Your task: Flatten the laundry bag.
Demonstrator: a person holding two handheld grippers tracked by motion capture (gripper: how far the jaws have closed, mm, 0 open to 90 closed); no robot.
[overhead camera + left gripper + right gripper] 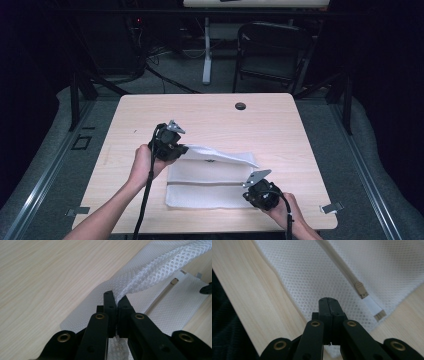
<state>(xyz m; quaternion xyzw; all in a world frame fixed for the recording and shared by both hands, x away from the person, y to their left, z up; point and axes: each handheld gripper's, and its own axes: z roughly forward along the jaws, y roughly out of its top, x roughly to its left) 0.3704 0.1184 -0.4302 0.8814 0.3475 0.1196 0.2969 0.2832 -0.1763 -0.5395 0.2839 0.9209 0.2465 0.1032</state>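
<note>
Dark floor and a folding chair [270, 52] lay beyond the pale wooden table [210, 112], which had a small round hole [240, 106] near its far edge. On the near half of that table lay a white mesh bag [210, 187], spread flat for the most part, with a zipper [205, 183] running across it from left to right.

The left gripper [184, 148], held in the person's left hand [145, 162], had its jaws clamped on the bag's far left corner, and that edge was lifted off the table in a fold stretching toward the right. In the left gripper view the mesh [150, 270] was bunched and pinched tight between the two black jaws.

The right gripper [248, 186] sat low at the bag's near right corner, in the person's right hand [280, 210]. Its jaws were pressed together with nothing visible between them; in the right gripper view they hung over the mesh, just beside the zipper pull [362, 291] and its white tab [373, 306].
</note>
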